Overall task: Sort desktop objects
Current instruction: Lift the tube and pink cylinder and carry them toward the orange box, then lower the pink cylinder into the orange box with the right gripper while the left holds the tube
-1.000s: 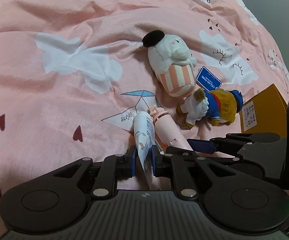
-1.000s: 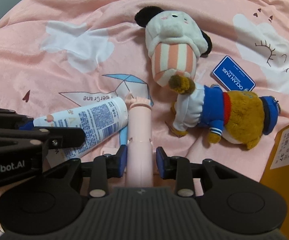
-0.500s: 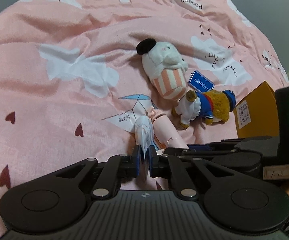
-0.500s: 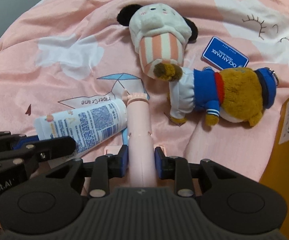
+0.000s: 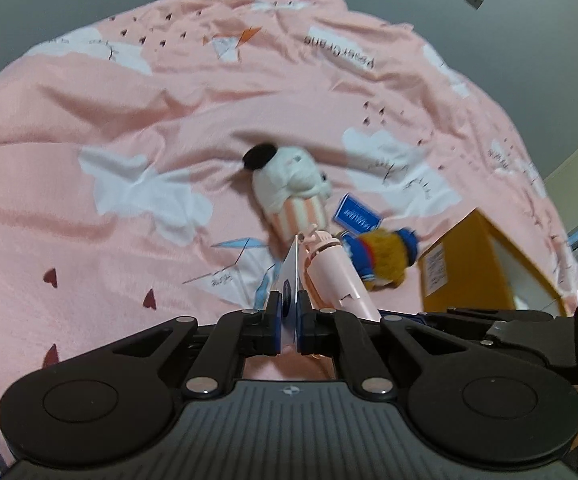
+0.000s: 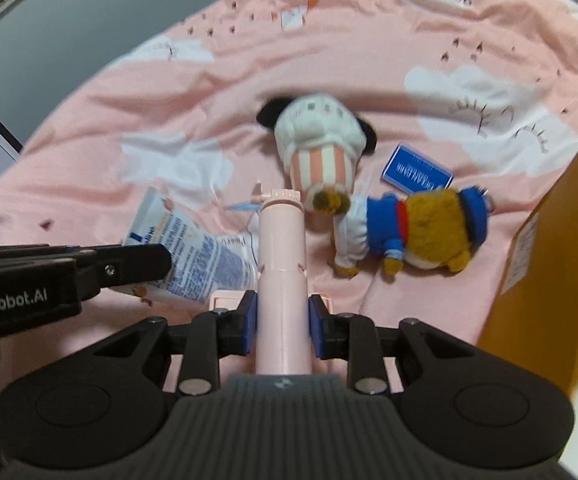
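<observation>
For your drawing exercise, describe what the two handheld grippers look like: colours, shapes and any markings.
Both the left gripper and the right gripper are matte black, with a ribbed grey-black top plate bearing a small round emblem, two large round discs, angular linkage arms with silver rivets, and blue pads on the jaws. White lettering reading "nRobot.AI" shows on the left gripper's side.

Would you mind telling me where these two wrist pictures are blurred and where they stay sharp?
Left wrist view: the striped plush and sailor bear are smeared by motion, the left gripper and its pinched tube crisp. Right wrist view: plush toys and blue card soft, the right gripper and pink cylinder sharper; fisheye bends the pink sheet.
</observation>
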### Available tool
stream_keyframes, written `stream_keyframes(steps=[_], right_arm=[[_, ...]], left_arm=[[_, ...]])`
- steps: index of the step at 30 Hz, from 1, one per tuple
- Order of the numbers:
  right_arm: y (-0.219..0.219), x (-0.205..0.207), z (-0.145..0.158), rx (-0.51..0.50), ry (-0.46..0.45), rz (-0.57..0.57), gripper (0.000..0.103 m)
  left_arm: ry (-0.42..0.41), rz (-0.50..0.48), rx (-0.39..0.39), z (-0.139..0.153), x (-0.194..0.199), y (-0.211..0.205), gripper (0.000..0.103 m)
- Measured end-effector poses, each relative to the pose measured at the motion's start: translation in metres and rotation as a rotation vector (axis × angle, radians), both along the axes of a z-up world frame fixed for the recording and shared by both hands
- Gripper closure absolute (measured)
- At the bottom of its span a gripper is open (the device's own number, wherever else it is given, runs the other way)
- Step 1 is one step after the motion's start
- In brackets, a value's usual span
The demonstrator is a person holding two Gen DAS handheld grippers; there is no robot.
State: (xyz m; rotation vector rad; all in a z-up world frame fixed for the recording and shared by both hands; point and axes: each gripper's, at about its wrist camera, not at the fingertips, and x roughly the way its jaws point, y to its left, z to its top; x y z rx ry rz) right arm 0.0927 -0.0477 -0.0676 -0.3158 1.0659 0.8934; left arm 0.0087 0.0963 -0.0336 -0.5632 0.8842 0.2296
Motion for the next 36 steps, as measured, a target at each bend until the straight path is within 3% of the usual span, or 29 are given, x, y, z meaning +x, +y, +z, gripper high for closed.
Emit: stream_keyframes(steps=[14, 22, 29, 36], right_arm=[[-0.06, 0.0, 0.099, 0.191, -0.126, -0.08, 0.075], [-0.139, 0.016, 0.145, 0.198, -0.238, -0.246, 0.075], [-0.225, 0.048, 0.141, 0.132, -0.237, -0.495, 0.075], [-0.273, 0.081, 0.096, 0.017, -0.154, -0.649, 0.075]], left_arm=[[-0.195, -0.076, -0.009, 0.066, -0.001, -0.023, 0.097], [-0.287, -0.191, -0.018, 0.095, 0.025, -0.056, 0.097], [-0.306, -0.321, -0.045, 0.1, 0.055, -0.099, 0.097], [-0.258, -0.434, -0.073, 0.086, 0.082, -0.139, 0.097]])
